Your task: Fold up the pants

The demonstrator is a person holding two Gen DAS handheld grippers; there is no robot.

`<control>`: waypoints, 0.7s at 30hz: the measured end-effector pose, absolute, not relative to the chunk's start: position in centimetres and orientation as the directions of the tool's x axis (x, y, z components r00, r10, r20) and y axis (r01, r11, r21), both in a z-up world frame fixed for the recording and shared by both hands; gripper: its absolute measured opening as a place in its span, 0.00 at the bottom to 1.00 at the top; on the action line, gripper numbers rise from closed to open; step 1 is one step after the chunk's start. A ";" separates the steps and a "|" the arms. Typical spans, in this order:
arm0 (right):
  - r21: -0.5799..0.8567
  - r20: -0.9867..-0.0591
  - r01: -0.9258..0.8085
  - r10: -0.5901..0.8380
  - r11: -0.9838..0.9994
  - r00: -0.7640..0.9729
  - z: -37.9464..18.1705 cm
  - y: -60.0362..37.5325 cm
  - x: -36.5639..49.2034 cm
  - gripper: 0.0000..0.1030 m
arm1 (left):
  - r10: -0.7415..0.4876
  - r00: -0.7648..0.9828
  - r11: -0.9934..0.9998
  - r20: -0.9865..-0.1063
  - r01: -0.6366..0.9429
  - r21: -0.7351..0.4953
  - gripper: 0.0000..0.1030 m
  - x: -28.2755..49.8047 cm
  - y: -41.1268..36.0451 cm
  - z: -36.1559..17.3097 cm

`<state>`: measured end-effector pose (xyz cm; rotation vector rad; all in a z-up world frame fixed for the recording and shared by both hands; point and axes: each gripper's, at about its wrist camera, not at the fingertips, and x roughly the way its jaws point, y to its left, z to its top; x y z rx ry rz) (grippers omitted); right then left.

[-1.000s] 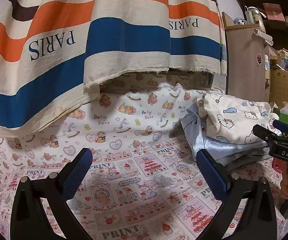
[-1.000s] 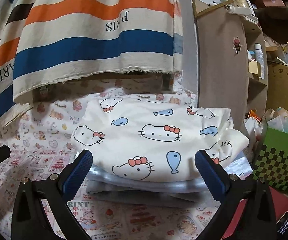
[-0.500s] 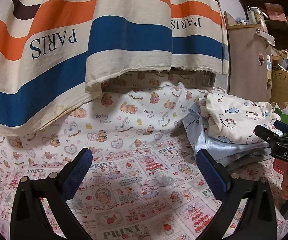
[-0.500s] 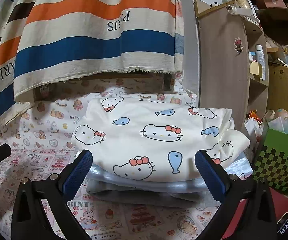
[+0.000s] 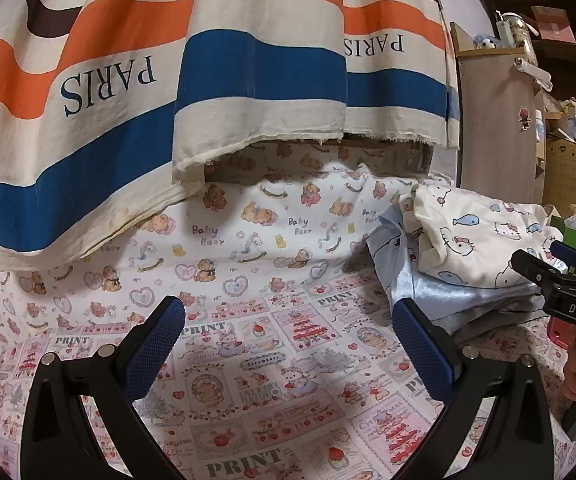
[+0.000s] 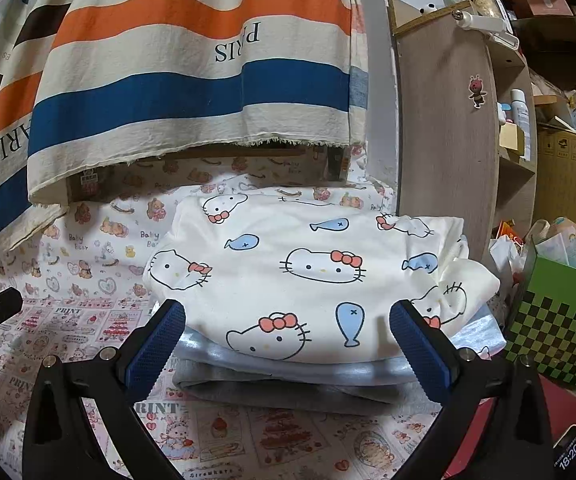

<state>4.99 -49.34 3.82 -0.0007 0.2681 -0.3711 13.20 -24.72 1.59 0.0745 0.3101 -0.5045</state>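
White pants with a cat-and-fish print (image 6: 308, 276) lie folded on top of a stack, over a light blue garment (image 6: 328, 372) and a grey one (image 6: 288, 394). My right gripper (image 6: 288, 344) is open and empty, just in front of the stack. The stack also shows in the left wrist view (image 5: 468, 248) at the right. My left gripper (image 5: 288, 344) is open and empty above the printed sheet (image 5: 267, 360), left of the stack. The right gripper (image 5: 556, 276) shows there at the right edge.
A striped cloth with "PARIS" (image 5: 167, 80) hangs over the back. A wooden shelf unit (image 6: 448, 140) stands behind the stack on the right. A green checkered box (image 6: 556, 320) and a phone (image 6: 572, 448) lie at the right.
Both grippers stay open and empty. The left wrist view has shifted slightly; the stack sits a little further right in it. The right view is nearly unchanged.
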 end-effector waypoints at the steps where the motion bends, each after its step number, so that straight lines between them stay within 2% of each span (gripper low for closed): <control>1: -0.050 -0.259 0.358 -0.358 0.932 0.897 3.8 -49.3 5.0 1.00 | -0.466 0.827 0.872 -0.315 0.489 -0.007 1.00 13.3 -24.7 1.6; 21: -0.050 -0.260 0.358 -0.358 0.932 0.897 3.8 -49.3 5.0 1.00 | -0.466 0.827 0.872 -0.314 0.489 -0.008 1.00 13.2 -24.7 1.6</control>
